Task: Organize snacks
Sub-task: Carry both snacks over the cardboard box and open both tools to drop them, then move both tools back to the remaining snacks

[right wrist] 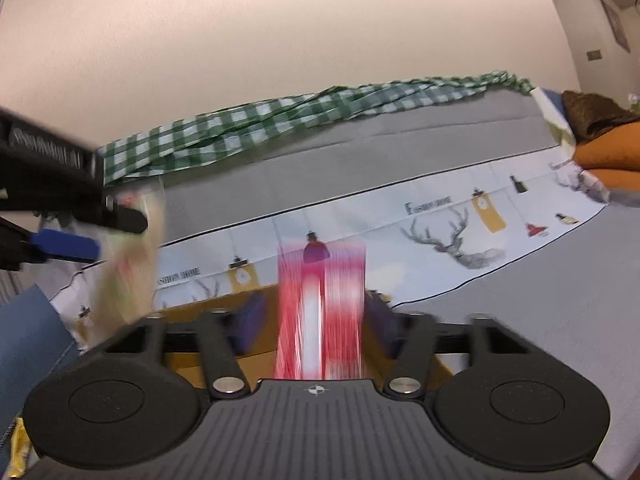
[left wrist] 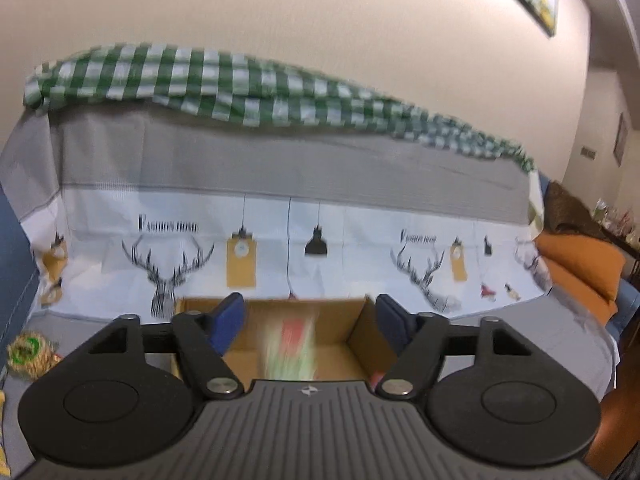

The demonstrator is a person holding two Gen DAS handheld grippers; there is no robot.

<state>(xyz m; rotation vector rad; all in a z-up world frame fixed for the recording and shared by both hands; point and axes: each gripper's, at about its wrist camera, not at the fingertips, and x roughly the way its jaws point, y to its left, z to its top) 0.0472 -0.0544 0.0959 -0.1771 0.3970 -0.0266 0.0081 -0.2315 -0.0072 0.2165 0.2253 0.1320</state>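
An open cardboard box (left wrist: 360, 336) sits on the covered sofa seat, right in front of both grippers. My left gripper (left wrist: 308, 312) is open over it, and a blurred green and red snack packet (left wrist: 292, 348) hangs loose between the blue pads (left wrist: 228, 320), inside the box. In the right wrist view my right gripper (right wrist: 316, 308) is open too. A red and white packet (right wrist: 320, 304), streaked by blur, lies between its fingers without either pad pressing on it, above the box (right wrist: 184, 368). The left gripper (right wrist: 104, 232) shows at the left of that view, the green packet (right wrist: 128, 272) blurred below it.
A grey and white cloth printed with deer heads (left wrist: 168, 276) covers the sofa. A green checked cloth (left wrist: 200, 80) lies along the backrest. Orange cushions (left wrist: 580, 268) sit at the right end. A gold and green packet (left wrist: 28, 354) lies left of the box, and a yellow packet (right wrist: 16, 452) shows at the lower left.
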